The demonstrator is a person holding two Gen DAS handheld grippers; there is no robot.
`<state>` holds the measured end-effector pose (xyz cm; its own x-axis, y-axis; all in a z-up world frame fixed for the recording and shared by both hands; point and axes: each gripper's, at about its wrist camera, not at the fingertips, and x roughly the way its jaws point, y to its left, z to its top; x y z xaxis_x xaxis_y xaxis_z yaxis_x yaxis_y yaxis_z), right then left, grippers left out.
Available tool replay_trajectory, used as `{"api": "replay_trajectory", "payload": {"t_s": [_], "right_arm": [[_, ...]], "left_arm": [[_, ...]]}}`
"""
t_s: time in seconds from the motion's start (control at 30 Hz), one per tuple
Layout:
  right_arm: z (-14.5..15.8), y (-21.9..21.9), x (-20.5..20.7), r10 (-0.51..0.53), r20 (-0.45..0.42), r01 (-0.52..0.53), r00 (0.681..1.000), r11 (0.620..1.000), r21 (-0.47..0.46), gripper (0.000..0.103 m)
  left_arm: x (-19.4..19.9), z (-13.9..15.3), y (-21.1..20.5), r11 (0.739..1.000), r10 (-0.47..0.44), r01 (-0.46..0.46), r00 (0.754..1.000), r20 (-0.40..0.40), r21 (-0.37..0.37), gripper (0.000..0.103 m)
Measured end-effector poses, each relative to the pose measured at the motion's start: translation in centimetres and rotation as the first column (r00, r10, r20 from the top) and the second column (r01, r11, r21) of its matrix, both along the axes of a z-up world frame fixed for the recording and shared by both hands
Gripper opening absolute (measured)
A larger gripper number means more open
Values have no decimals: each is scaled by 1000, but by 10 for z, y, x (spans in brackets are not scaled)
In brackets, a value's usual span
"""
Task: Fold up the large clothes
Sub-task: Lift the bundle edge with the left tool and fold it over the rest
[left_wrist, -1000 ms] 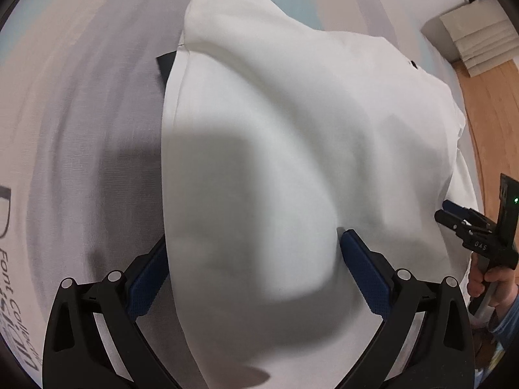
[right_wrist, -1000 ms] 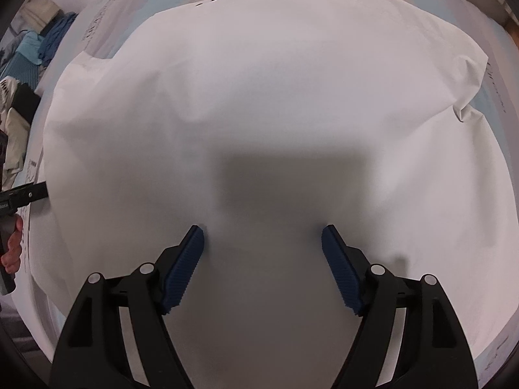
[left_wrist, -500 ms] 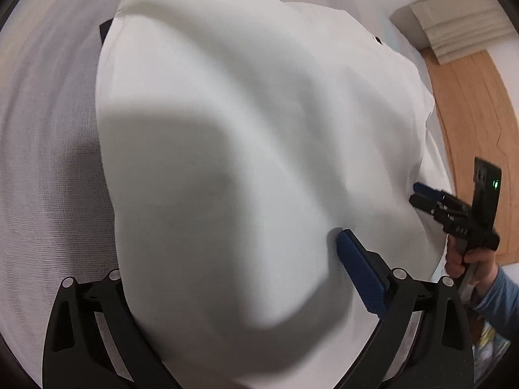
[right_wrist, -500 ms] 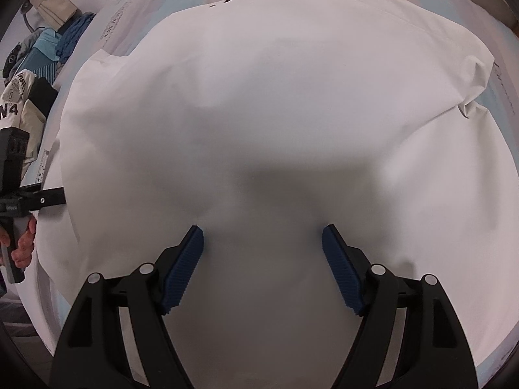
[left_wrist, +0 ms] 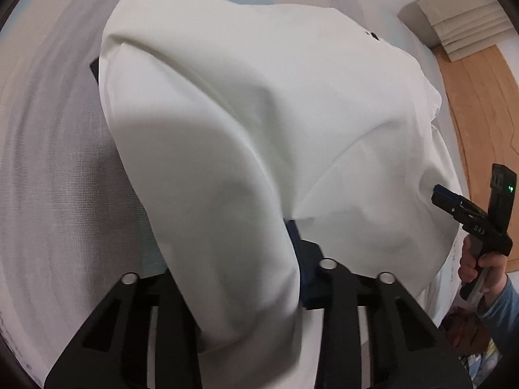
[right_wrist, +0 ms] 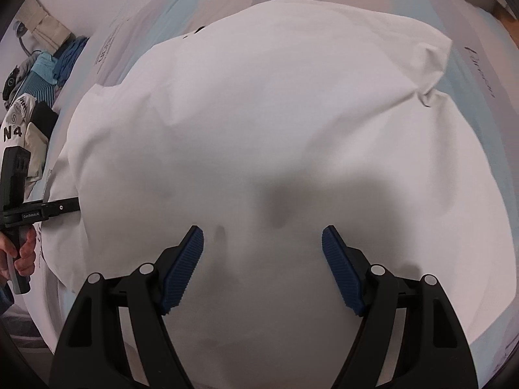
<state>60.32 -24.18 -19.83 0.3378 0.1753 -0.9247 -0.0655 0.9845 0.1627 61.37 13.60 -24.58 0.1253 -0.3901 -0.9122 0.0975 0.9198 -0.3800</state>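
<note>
Both grippers work over one white garment (right_wrist: 275, 123) spread on a pale, printed bedsheet (left_wrist: 48, 194). Left gripper (left_wrist: 256, 269) has just been closing, and a thick fold of the garment's edge now runs between its fingers: the blue right pad (left_wrist: 296, 246) presses against the cloth, while the other pad is buried under the fold, so the grip looks taken but only one side of it can be checked. Right gripper (right_wrist: 262, 259) hangs with its jaws wide apart above the middle of the cloth, its blue pads (right_wrist: 185, 262) clear of the fabric and nothing between them. In the left wrist view the person's right hand (left_wrist: 480, 265) shows at the garment's far side; in the right wrist view the left hand (right_wrist: 19, 253) sits at the opposite edge. Beyond the sheet lie a heap of other clothes (right_wrist: 29, 97), a stack of folded pale fabric (left_wrist: 464, 29) and wooden floor (left_wrist: 480, 129). To do this step well, I judge the right gripper should come down on the matching edge and pinch a similar bunch, so both sides lift level. The left should hold firm without dragging, because a one-sided pull would likely skew the fold and wrinkle the smooth panel. Lifting slowly would let the cloth drape evenly.
</note>
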Motion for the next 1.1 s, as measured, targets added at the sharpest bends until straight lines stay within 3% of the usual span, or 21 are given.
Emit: {"api": "replay_trajectory", "payload": {"t_s": [0.23,0.43,0.5,0.7,0.97,1.1], "right_arm": [[12,-35,-12,-10,29,11,1000,999,-46,73],[26,-53,-15,-7,85,13,996,997,-74,82],[29,-56,-14,-14,100,22,995,997,-79,89],[47,-70,-6,-38,153,51,987,995,-85,95],[63,-97,-6,27,182,-2,983,991,-136,95],[70,-117,-10,18,189,7,982,991,-135,95]], "left_arm": [[-1,43,-25,996,43,-46,998,36,76,24],[-8,83,-61,988,63,-70,996,61,135,23],[-10,94,-81,980,49,-62,996,72,189,23],[-16,111,-127,955,31,-62,993,110,290,23],[-26,136,-181,938,41,-86,989,139,335,23],[-22,138,-216,917,25,-77,990,136,392,23]]}}
